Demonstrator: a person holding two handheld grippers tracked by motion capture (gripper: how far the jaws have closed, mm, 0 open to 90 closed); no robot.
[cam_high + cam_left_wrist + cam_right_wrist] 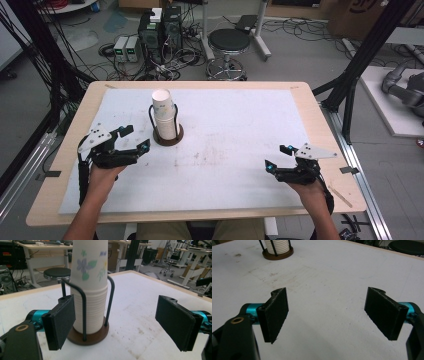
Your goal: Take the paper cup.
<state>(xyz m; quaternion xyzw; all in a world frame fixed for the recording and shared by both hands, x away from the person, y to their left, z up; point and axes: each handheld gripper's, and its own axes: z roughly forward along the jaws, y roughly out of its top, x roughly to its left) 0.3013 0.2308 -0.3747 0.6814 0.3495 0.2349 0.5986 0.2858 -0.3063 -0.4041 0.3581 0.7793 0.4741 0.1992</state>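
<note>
Step in hand, as I judge it: approach to the cup stack. Your left gripper sits just beside the holder, jaws spread wide, nothing between them. In the left gripper view the stack stands ahead and left of centre, closer to the left jaw than the right.

Your right gripper rests well apart, near the table's right front, released and empty; its view has the holder far off at top left.

Next move probably calls for you to centre the left jaws on the top cup, above the wire uprights, then close lightly: paper crushes.

Stack: white paper cups, nested, upright. Top cup bears a printed flower. Ribbed rims below. The round brown base carries thin black wire loops around the stack, left of the mat's centre.
</note>
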